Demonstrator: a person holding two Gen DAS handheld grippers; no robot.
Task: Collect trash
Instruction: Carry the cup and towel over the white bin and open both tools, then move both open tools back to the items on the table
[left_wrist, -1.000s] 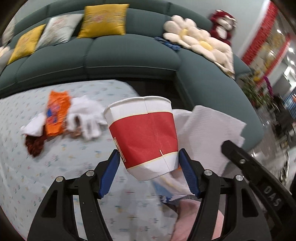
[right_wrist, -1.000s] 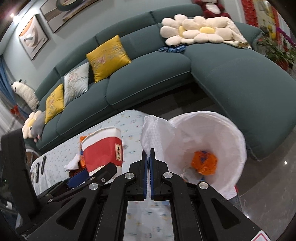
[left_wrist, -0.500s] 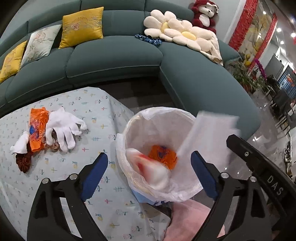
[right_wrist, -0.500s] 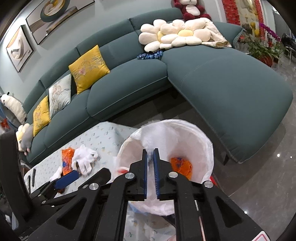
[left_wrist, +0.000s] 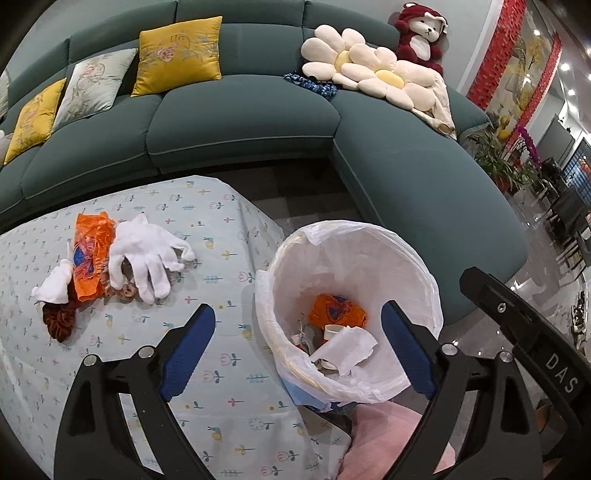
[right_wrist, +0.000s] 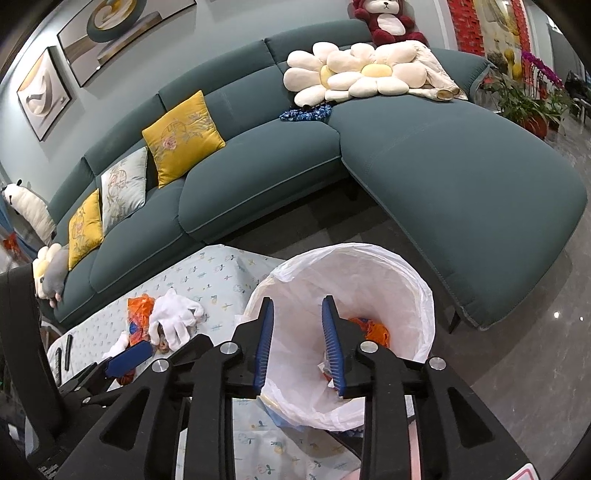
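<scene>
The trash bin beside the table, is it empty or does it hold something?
Not empty: the trash bin holds an orange wrapper and white tissue at its bottom.

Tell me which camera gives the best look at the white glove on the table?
The left wrist view: the glove lies there in full, fingers spread, beside an orange wrapper. In the right wrist view the glove is smaller and farther off, though still in plain sight.

A white-lined trash bin (left_wrist: 424, 295) stands upright just off the table's corner, holding an orange wrapper (left_wrist: 338, 310) and a crumpled white tissue (left_wrist: 347, 349), while another orange wrapper (left_wrist: 90, 258), white gloves (left_wrist: 147, 254) and a tissue scrap (left_wrist: 55, 286) lie heaped on the table.
</scene>
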